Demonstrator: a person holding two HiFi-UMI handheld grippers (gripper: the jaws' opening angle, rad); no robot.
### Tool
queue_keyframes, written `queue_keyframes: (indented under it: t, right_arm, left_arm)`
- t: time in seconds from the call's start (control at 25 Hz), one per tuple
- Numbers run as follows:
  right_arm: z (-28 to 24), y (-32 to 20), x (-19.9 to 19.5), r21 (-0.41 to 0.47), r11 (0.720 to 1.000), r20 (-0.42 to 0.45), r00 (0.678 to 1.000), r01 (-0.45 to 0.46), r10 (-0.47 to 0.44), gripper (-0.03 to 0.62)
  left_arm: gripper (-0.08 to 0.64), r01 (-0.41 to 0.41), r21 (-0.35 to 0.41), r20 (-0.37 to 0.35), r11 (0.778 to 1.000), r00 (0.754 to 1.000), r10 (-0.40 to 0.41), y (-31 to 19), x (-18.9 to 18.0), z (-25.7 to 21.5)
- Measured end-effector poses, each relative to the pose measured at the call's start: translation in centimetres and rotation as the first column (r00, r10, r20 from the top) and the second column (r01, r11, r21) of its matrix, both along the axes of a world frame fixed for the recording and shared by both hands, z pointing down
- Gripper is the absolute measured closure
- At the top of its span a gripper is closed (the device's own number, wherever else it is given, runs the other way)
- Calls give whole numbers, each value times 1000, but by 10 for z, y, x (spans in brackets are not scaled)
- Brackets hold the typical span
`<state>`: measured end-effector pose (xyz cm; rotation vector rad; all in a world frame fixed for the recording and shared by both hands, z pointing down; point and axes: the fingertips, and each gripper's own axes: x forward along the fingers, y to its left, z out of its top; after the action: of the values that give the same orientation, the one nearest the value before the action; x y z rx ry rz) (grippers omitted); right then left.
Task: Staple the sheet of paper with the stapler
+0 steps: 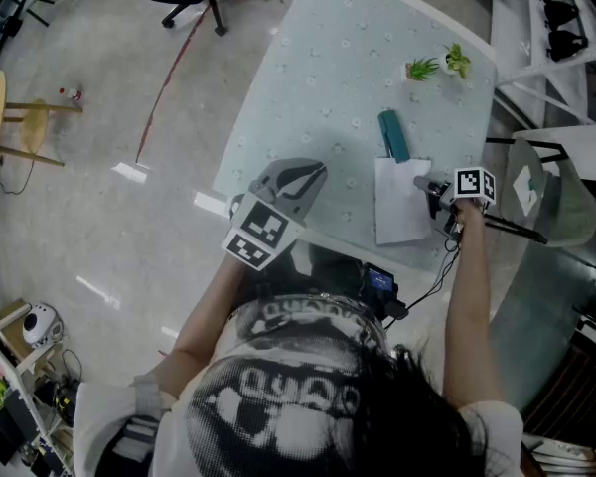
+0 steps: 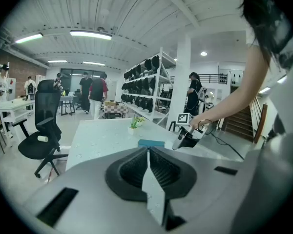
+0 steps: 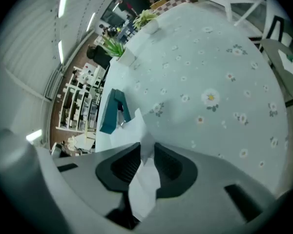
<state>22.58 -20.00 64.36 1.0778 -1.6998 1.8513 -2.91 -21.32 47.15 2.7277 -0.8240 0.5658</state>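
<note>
Item: sheet of paper [image 1: 399, 205] on worktop [image 1: 318, 87], its top edge just beside the stapler [image 1: 393, 135]. Right hand-held gripper [image 3: 147, 152] pinches its near edge. Left hand-held gripper [image 2: 148, 151] is pressed together, empty. I would feed one corner squarely into the stapler's mouth, uncreased.

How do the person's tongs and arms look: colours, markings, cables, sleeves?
The left tongs and right tongs are grey with black ribbed pads. Each carries a white cube with black square markers. A black cable runs from the right one. The sleeves are short and pale.
</note>
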Motion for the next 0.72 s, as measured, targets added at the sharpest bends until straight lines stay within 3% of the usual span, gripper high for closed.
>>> queue_keyframes:
  t: [0.12,0.36,0.44,0.56,0.72]
  right_arm:
    - [-3,-11,-3,24,996,40,995,-89,88,503]
    - [-2,-18,-9,72,994,0,996,-88,88,483]
    - [-7,-20,-8,100,991,-15,996,-89,91,414]
    - [-16,-23,2,151,987,-98,992,-63,78,397]
    - [-39,-28,8,240,969,-241,970,61,-1,411]
  left_arm:
    - [550,-3,-2,-1,1000,1000,3,1,1,1]
    - [549,-1,4,-3,1000,1000,1,3,-2,0]
    - [551,1,4,-4,1000,1000,-1,4,-3,1]
    - [550,7,5,-6,1000,1000,-6,5,-5,1]
    - [550,12,7,-11,1000,1000,-12,6,-9,1]
